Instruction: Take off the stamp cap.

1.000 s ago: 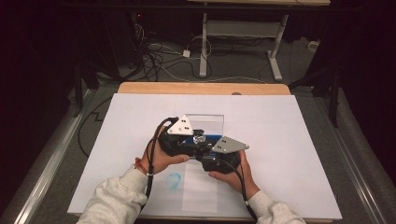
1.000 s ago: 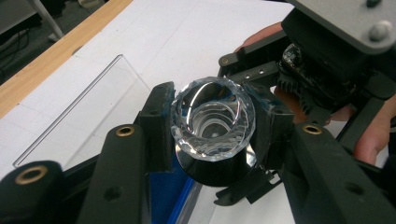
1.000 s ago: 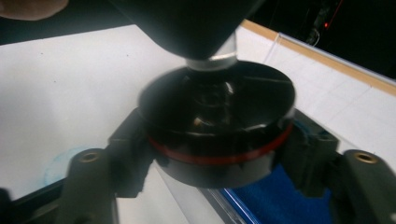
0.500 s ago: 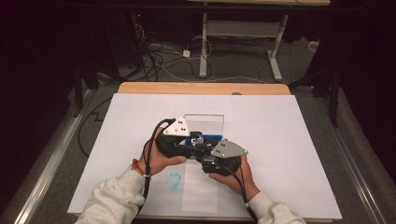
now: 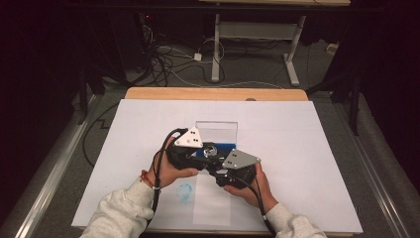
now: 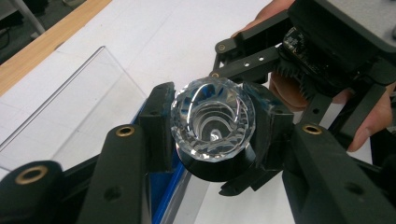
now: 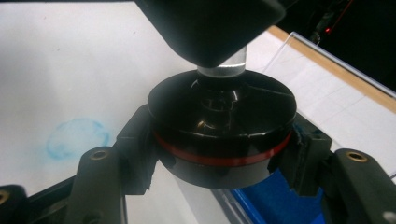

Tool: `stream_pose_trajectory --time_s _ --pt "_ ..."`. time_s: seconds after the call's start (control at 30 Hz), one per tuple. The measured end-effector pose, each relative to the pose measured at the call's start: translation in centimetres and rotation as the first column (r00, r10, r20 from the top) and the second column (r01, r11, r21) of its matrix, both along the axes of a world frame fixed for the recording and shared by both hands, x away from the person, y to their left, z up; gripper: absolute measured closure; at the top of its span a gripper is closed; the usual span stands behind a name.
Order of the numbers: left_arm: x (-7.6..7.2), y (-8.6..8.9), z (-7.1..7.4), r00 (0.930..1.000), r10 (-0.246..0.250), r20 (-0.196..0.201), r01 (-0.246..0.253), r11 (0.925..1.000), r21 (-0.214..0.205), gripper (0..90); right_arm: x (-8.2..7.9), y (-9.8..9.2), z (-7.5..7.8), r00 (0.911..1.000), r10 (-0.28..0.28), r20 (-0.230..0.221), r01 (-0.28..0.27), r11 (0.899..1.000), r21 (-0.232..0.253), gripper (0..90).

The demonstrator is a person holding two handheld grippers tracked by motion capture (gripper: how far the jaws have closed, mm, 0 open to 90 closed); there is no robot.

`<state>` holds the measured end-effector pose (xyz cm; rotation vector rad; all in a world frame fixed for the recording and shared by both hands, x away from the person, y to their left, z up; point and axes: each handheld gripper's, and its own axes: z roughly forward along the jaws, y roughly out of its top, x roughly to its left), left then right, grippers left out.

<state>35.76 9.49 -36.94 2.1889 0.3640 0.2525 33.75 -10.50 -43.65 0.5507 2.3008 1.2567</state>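
A clear faceted glass knob (image 6: 212, 119) is clamped between the pads of my left gripper (image 6: 212, 122), which is shut on it. Under the knob sits a round black disc with a red band (image 7: 222, 135). My right gripper (image 7: 222, 140) is shut on that disc, and its jaws have just closed tighter around it. In the right gripper view a clear stem (image 7: 223, 70) rises from the disc into the left gripper's black body. In the high view the left gripper (image 5: 200, 151) and the right gripper (image 5: 218, 166) meet tip to tip over the middle of the table, around the knob (image 5: 210, 150).
A clear plastic panel (image 5: 216, 130) stands just behind the grippers, with a blue piece (image 5: 225, 146) at its foot. White paper (image 5: 307, 148) covers the table and carries a blue smudge (image 5: 184, 192) near the front. A wooden edge (image 5: 213, 94) runs along the back, with cables on the floor beyond.
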Motion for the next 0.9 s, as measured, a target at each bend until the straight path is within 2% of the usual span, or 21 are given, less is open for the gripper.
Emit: stream_pose_trajectory --time_s 0.33,0.5,0.77,0.9 --pt "0.18 0.02 -0.22 0.9998 -0.007 -0.021 0.007 0.9999 -0.010 55.0 -0.02 -0.11 0.09 1.0000 0.010 0.000 -0.010 0.999 -0.034 39.1" --pt "0.22 -0.05 -0.30 0.9996 -0.018 -0.023 0.018 0.9998 0.007 55.0 -0.01 -0.06 0.02 0.9998 0.017 -0.007 -0.018 0.998 -0.052 39.1" --pt "0.37 -0.06 -0.46 0.9991 -0.014 -0.039 0.014 0.9999 -0.010 55.0 0.07 -0.10 -0.05 0.9996 0.018 -0.022 -0.019 0.999 -0.046 39.1" --pt "0.37 -0.16 -0.48 0.9992 -0.016 -0.036 0.016 0.9999 0.000 55.0 0.07 -0.06 -0.08 0.9995 0.017 -0.027 -0.019 0.999 -0.051 39.1"
